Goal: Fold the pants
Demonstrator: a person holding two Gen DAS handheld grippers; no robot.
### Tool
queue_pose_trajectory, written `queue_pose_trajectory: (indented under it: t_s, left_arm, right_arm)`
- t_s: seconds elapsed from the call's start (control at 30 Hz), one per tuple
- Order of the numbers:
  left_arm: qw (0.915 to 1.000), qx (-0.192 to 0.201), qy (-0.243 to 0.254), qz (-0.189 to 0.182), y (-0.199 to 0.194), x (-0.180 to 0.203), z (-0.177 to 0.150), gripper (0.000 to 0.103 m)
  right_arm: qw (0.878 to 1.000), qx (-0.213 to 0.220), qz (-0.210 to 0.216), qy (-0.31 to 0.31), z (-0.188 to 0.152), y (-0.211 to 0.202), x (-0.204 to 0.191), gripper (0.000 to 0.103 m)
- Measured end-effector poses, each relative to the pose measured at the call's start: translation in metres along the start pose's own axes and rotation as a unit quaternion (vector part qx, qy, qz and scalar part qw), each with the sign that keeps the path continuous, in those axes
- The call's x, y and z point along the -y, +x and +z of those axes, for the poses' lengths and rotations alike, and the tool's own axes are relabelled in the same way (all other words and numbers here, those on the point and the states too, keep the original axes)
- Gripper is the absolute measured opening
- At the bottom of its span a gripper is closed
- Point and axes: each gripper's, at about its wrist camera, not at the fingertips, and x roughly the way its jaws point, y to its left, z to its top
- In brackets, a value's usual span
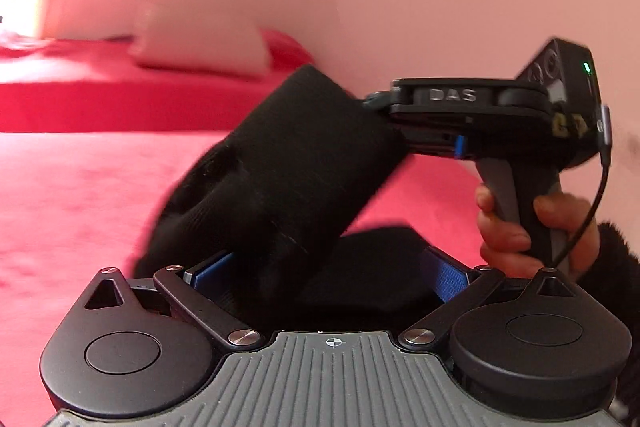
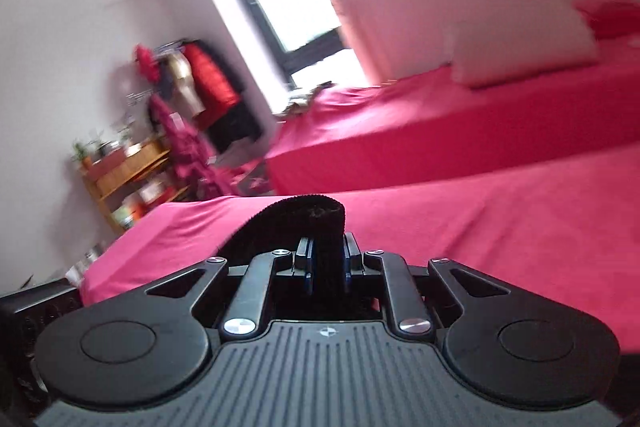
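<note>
Pinching black pants (image 1: 288, 163) mid-air over red bed (image 1: 72, 195): right gripper (image 2: 326, 263) clamped on fabric; left gripper (image 1: 328, 267) spread wide, cloth loose between. Risk: slip, fold bunches.

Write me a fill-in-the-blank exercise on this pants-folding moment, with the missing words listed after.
1. The pants are ____ in colour.
2. The right gripper is ____ on a fold of the pants.
3. The left gripper has its blue pads spread ____, with pants fabric between them.
4. The bed cover under the pants is ____.

Missing words: black; shut; apart; red
</note>
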Motion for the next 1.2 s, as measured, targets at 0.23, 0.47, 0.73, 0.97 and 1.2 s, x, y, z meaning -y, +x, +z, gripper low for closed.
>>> queue_pose_trajectory:
  t_s: [0.23, 0.47, 0.73, 0.97, 1.2]
  left_arm:
    - [0.9963, -0.067, 0.052, 0.014, 0.034, 0.021, -0.025, 0.103]
    - [0.9969, -0.024, 0.049, 0.058, -0.005, 0.001, -0.040, 0.103]
    - [0.9913, -0.020, -0.003, 0.130, -0.039, -0.037, -0.043, 0.103]
    - [0.9860, -0.023, -0.039, 0.160, -0.056, -0.065, -0.052, 0.103]
    - [0.9851, -0.020, -0.055, 0.162, -0.060, -0.073, -0.048, 0.103]
  right_arm:
    - [0.978, -0.066, -0.169, 0.104, -0.066, -0.032, 0.086, 0.040]
    - [0.977, -0.037, -0.083, 0.192, -0.071, -0.030, 0.096, 0.079]
    - [0.981, -0.071, -0.116, 0.138, -0.074, 0.037, 0.057, 0.083]
    - [0.978, -0.098, -0.163, 0.089, -0.085, 0.065, 0.024, 0.036]
    - [0.987, -0.020, -0.135, 0.087, -0.059, 0.019, 0.019, 0.016]
